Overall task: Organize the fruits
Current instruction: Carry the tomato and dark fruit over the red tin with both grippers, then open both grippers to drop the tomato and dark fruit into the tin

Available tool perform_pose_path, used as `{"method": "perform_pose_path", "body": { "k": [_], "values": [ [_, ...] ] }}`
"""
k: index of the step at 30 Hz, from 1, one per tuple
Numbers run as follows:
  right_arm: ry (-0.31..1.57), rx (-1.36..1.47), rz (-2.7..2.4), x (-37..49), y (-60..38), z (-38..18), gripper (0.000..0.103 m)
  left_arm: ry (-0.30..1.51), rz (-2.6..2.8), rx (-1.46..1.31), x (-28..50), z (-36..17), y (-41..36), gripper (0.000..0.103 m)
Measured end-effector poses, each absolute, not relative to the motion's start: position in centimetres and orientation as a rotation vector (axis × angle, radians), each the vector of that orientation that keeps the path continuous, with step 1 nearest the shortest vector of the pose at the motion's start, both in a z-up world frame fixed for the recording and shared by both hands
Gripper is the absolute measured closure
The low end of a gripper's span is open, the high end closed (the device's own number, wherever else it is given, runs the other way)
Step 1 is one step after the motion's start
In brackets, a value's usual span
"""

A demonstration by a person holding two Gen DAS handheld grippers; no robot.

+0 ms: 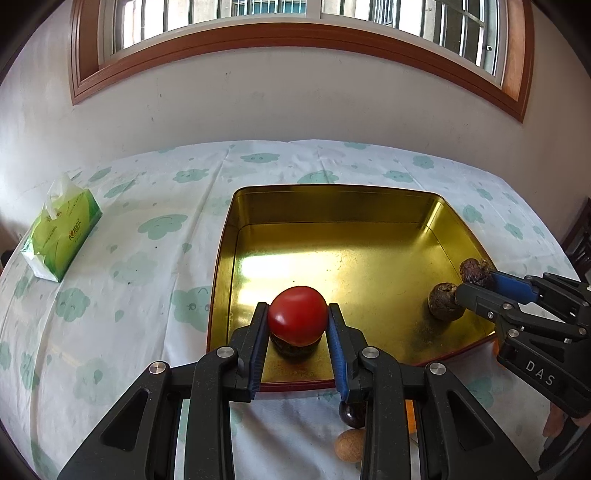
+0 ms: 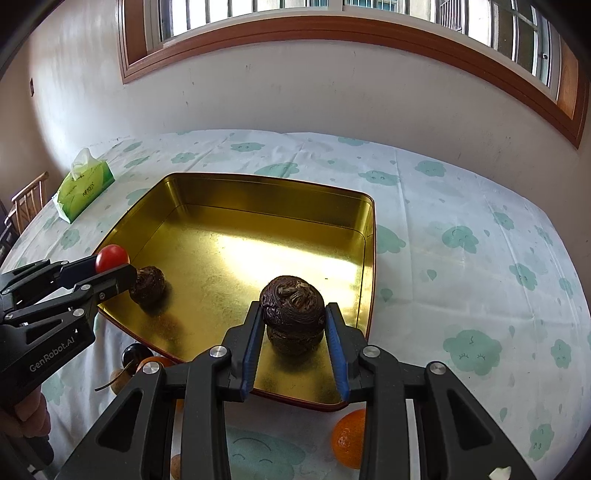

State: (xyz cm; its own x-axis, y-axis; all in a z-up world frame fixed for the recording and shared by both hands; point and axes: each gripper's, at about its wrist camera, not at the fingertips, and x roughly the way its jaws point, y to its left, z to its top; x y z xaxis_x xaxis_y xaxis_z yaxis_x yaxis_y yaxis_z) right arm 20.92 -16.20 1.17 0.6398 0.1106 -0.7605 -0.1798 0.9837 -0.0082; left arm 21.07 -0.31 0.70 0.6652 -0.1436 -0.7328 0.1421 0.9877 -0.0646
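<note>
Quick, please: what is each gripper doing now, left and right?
Left gripper: shut on the red tomato.
Right gripper: shut on a dark brown fruit.

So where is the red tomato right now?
The red tomato is pinched in the left gripper, held over the near left part of the gold tray, just above a dark brown fruit lying there.

Tissue pack (image 1: 61, 236): green, lying near the far left edge of the surface, white tissue poking up from the top.
Cloth (image 2: 461, 258): white with mint cloud faces, creased, spread over the whole surface.
Window (image 1: 295, 22): brown wooden frame, barred panes, bright daylight behind.
Wall (image 2: 332, 96): off-white, scuffed below the frame.
Chair (image 2: 27, 201): wooden, at far left beyond the surface edge.
</note>
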Motion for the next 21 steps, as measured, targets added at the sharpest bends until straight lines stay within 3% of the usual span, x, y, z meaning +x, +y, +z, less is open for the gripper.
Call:
{"method": "perform_pose_path", "body": {
  "k": [21],
  "values": [
    [0.881, -0.054, 0.173, 20.90, -16.41, 0.31, 0.067, 0.846, -0.118, 0.029, 21.77, -0.17, -0.69, 0.071]
  ]
}}
